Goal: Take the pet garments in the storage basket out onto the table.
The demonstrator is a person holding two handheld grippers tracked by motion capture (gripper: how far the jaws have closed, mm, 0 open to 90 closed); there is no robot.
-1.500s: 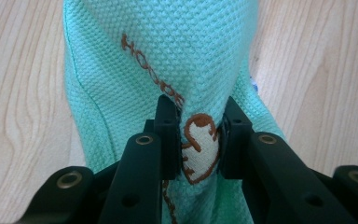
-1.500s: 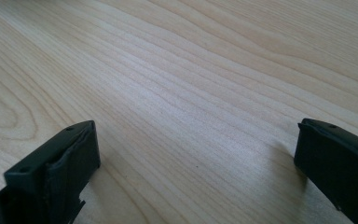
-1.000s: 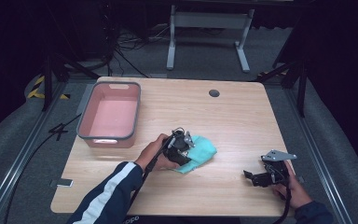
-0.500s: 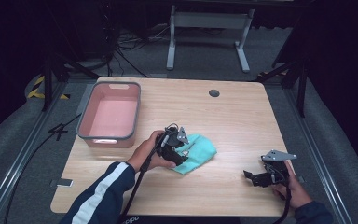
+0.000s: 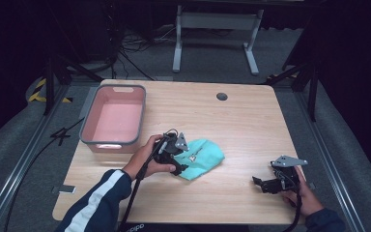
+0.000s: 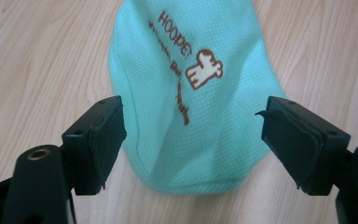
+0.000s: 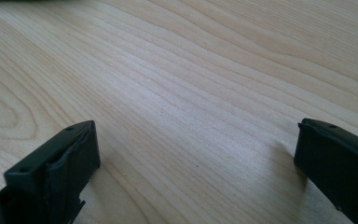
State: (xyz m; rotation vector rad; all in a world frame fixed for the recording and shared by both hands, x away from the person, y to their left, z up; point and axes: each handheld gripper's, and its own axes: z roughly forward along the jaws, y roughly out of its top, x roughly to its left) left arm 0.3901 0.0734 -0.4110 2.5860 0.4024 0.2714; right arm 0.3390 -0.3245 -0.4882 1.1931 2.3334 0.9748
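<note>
Left gripper (image 6: pixel 193 144) spread over the teal cloth (image 6: pixel 191 112)

Cloth lies flat between its released fingers; closing may pinch one thin layer or slip off. Right gripper (image 7: pixel 196 163) released, resting on bare worktop (image 7: pixel 191 70).

table (image 5: pixel 241 121) — wood | on it — pink bin (image 5: pixel 114 118) | teal cloth (image 5: pixel 202 158)

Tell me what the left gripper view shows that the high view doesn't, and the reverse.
Left gripper view alone: the brown print on the teal cloth reads as letters and a small animal figure, and the left gripper stands open around the cloth's near end. High view alone: the pink bin, the right gripper apart on bare wood. Both: cloth lying on the wooden table.
</note>
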